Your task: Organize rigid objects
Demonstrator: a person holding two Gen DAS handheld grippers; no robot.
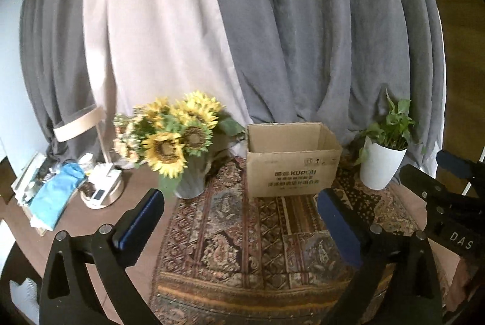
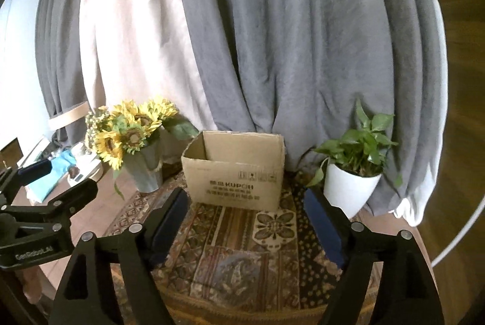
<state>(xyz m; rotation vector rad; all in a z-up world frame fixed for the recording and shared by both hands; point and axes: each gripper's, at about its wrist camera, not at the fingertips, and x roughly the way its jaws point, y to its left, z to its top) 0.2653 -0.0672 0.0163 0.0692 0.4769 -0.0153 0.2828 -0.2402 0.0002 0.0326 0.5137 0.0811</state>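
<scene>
Your left gripper [image 1: 241, 200] has its blue-padded jaws spread wide with nothing between them, hanging over the patterned brown woven rug [image 1: 242, 237]. Your right gripper [image 2: 245, 205] is spread too and holds nothing. The open brown cardboard box [image 1: 291, 161] stands upright on the far part of that rug, its mouth facing up and its printed long side toward you, so its long axis runs left to right across both views. A grey vase of yellow sunflowers [image 1: 172, 140] stands just left of the box, and a white pot with a green leafy plant [image 1: 383, 164] just right. Grey and pale curtains [image 1: 242, 21] hang behind.
</scene>
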